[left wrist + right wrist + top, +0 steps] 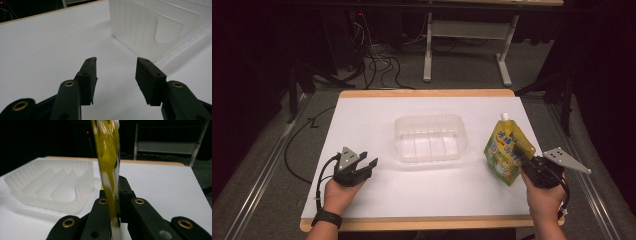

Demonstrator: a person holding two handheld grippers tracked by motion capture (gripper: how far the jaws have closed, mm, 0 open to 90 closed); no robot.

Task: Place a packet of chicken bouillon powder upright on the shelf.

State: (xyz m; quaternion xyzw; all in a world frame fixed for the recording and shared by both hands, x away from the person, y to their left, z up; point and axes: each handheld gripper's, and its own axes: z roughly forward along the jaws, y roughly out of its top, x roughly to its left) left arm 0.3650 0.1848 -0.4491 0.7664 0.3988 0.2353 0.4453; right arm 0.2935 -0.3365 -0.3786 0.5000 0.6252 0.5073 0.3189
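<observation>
Right gripper (pixel 526 161) clenched on the yellow spout pouch (pixel 505 149), held upright off the counter (pixel 377 120), right of the clear plastic tray (pixel 430 138). Pickup done; placing it in the tray looks pending. Left gripper (pixel 368 164) released, idle near the tray.

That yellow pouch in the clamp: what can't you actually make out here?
- Pouch print: too small and blurred in the high view.
- Its face: edge-on in the right gripper view; top cut off by the frame.
- Its lower edge: hidden by the right gripper.
- Tray: far end cut off, left gripper view.
</observation>
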